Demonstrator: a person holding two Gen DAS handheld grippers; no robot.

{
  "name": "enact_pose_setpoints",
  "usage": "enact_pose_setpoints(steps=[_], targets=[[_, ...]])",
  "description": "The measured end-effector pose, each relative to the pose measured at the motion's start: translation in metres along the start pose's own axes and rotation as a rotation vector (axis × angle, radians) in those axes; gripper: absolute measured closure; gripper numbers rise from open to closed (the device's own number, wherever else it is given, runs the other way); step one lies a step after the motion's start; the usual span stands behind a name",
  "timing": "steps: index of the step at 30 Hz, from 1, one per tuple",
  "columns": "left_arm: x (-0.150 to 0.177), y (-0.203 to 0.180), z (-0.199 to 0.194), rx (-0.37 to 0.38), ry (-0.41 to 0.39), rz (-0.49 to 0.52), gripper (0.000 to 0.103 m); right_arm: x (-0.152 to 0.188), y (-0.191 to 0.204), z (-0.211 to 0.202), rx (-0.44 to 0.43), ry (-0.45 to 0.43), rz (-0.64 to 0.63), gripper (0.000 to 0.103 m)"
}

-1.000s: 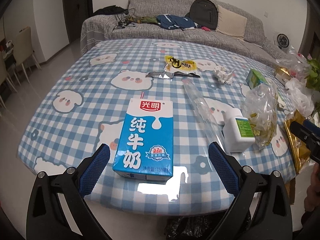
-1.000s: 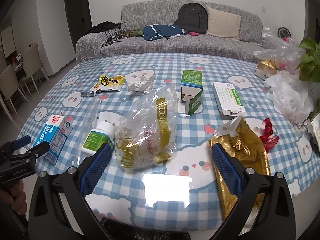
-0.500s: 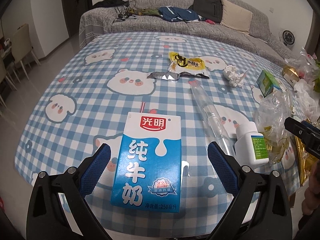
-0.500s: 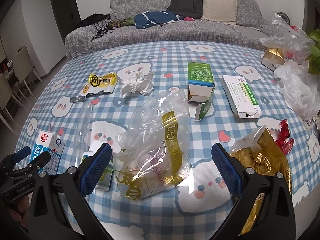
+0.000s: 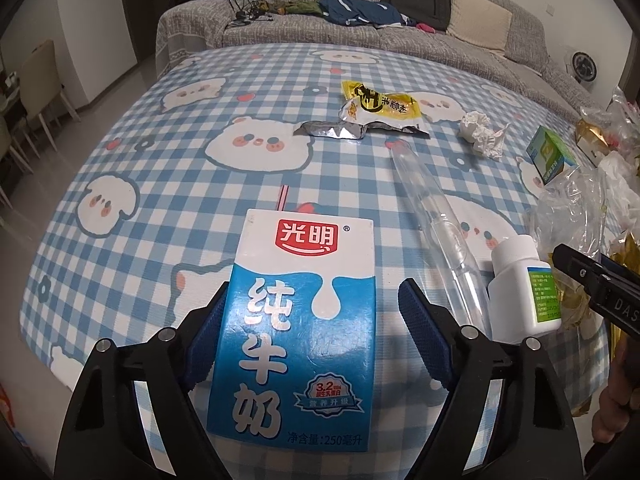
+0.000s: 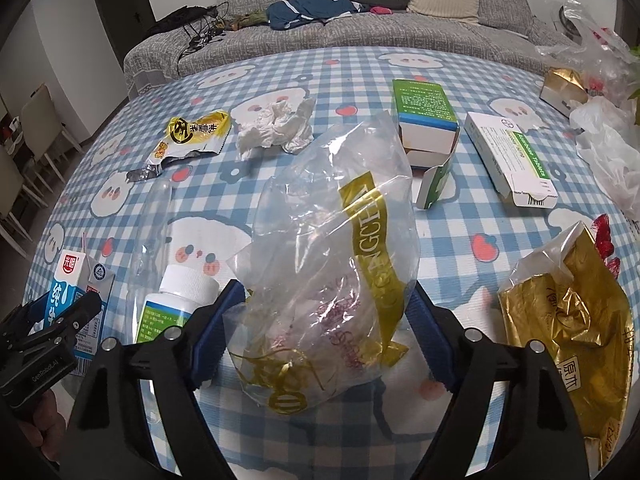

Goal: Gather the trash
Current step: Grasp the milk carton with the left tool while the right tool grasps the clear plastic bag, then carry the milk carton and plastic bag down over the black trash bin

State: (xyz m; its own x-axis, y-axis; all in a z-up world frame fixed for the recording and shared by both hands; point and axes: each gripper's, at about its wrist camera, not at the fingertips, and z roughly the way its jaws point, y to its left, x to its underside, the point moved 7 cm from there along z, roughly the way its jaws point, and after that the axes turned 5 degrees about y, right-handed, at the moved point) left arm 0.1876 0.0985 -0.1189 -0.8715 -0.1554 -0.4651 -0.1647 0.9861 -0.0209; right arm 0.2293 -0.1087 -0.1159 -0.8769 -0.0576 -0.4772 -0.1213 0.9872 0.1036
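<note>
Closer now, both grippers lower over the table than a second back, jaws narrowing from full spread. Biggest thing first: checked tablecloth (image 5: pixel 168 184) strewn with rubbish, sofa (image 5: pixel 400 48) behind. Next down, clear plastic bag (image 6: pixel 332 248) with gold ribbon, slumped between the pads of the right gripper (image 6: pixel 322 340); jaws closing, left pad brushing the film, right pad seemingly not yet pressing. Gold foil bag (image 6: pixel 572 320) just beside on the right, well worth leaving alone for now. Then milk carton (image 5: pixel 304 328), lying flat near the table's front edge, straw poking out the far end, framed by the left gripper (image 5: pixel 308 336); jaws closing here too, left pad at the carton's side, right pad showing a clear gap. White pill bottle (image 5: pixel 524 288) and a clear tube (image 5: pixel 436 220) lying close on the right.

To do it well: centre the carton so both pads meet together, otherwise likely to skid sideways. Squeeze gently, carton may be soft. For the bag, bite deep into the bunched middle, not loose film, or likely to slip free.
</note>
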Motion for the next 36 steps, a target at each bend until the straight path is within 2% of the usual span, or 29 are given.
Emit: enact_pose_setpoints(steps=[5, 13, 16, 26, 36], targets=[[0.001, -0.003, 0.007, -0.008, 0.021, 0.009, 0.042, 0.000, 0.000, -0.001, -0.001, -0.005, 0.001, 0.038], [0.003, -0.007, 0.007, 0.017, 0.020, 0.012, 0.042, 0.003, -0.004, -0.003, 0.003, -0.016, -0.006, 0.056], [0.005, -0.011, 0.001, 0.015, 0.005, 0.028, 0.042, 0.003, -0.004, -0.005, 0.000, -0.020, -0.007, 0.058], [0.009, -0.015, -0.029, 0.032, -0.047, 0.035, 0.042, 0.008, -0.002, -0.028, 0.004, -0.055, -0.010, 0.060], [0.022, -0.025, -0.067, 0.056, -0.088, 0.028, 0.042, 0.021, -0.002, -0.074, 0.008, -0.124, -0.012, 0.060]])
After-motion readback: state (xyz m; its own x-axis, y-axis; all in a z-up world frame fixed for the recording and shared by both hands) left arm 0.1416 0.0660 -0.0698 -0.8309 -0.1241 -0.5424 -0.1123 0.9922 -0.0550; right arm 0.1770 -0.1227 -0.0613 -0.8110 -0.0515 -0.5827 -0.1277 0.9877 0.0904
